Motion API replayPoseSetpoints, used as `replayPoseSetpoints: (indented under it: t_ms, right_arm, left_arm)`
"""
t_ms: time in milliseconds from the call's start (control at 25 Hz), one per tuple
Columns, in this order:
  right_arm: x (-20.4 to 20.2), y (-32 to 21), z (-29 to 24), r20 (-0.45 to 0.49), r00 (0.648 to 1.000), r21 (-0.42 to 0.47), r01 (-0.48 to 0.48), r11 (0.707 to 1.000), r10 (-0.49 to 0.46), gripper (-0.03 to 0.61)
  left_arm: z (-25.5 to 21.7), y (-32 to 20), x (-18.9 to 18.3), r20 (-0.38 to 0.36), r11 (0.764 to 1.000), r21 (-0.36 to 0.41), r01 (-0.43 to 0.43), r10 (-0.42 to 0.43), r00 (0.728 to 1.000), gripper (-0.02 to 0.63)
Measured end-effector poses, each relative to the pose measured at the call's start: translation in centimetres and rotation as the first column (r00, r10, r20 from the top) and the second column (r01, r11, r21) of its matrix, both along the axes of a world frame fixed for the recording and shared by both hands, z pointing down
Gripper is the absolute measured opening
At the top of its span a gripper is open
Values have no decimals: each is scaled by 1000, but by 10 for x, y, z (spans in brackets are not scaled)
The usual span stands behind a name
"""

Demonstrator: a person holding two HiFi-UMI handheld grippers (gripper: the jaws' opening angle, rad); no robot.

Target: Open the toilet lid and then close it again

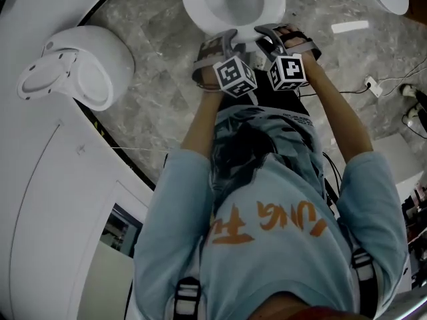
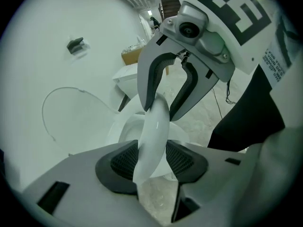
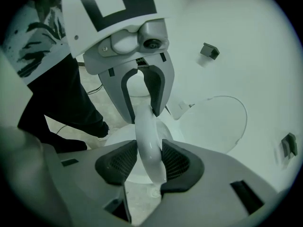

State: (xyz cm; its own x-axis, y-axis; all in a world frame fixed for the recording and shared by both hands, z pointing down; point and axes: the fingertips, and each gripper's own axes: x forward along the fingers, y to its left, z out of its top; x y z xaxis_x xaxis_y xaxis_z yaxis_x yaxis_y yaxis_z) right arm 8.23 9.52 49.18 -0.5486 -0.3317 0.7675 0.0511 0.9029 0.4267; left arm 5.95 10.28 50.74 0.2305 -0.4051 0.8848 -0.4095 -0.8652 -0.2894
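A white toilet (image 1: 200, 5) stands at the top centre of the head view, on a marble floor. Both grippers meet at its front, side by side. My left gripper (image 1: 225, 37) and my right gripper (image 1: 267, 33) each hold the thin white edge of the toilet lid. In the left gripper view the lid edge (image 2: 154, 126) runs up between the dark pads of the left gripper (image 2: 152, 161) to the right gripper (image 2: 161, 105). The right gripper view shows the right gripper (image 3: 150, 162) clamped on the lid edge (image 3: 147, 136), with the left gripper (image 3: 142, 115) just above it.
Another white fixture (image 1: 73, 69) sits at the left on a broad white curved surface. Cables and a plug strip (image 1: 373, 85) lie on the floor at the right. A white wall carries a small dark bracket (image 2: 75, 45). The person's torso (image 1: 267, 212) fills the lower head view.
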Motion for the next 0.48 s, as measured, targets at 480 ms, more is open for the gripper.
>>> replayPoseSetpoints:
  t_ms: [480]
  right_arm:
    - [11, 48, 111, -52, 999, -123, -12, 992, 6, 198]
  left_arm:
    - [102, 50, 12, -37, 981, -189, -35, 29, 999, 204]
